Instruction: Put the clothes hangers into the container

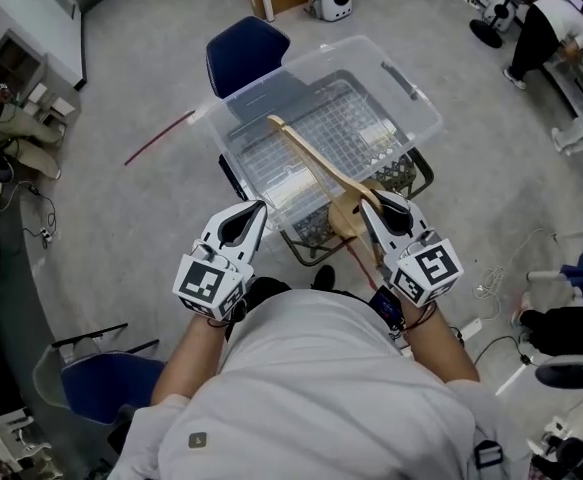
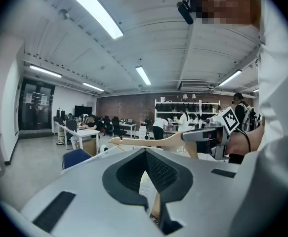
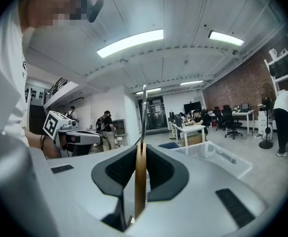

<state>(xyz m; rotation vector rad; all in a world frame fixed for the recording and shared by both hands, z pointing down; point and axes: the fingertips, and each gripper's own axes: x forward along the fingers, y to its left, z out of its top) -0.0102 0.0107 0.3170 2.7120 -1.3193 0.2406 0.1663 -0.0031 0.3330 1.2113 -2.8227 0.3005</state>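
Note:
A light wooden clothes hanger (image 1: 309,160) sticks out over the clear plastic container (image 1: 416,103), its far arm above the container's inside. My right gripper (image 1: 379,206) is shut on the hanger's broad near end. In the right gripper view the hanger (image 3: 140,181) stands edge-on between the pads, and the container (image 3: 218,157) lies ahead to the right. My left gripper (image 1: 252,214) hovers by the container's near left corner, its jaws a narrow slit apart with nothing in them (image 2: 148,196). From the left gripper view the hanger (image 2: 148,142) runs level, out of the right gripper (image 2: 203,135).
The container rests on a dark wire cart (image 1: 411,173). A blue chair (image 1: 246,48) stands behind it and another (image 1: 106,383) at the lower left. A red rod (image 1: 156,138) lies on the floor to the left. Cables (image 1: 491,283) trail at the right; a person (image 1: 546,23) stands far right.

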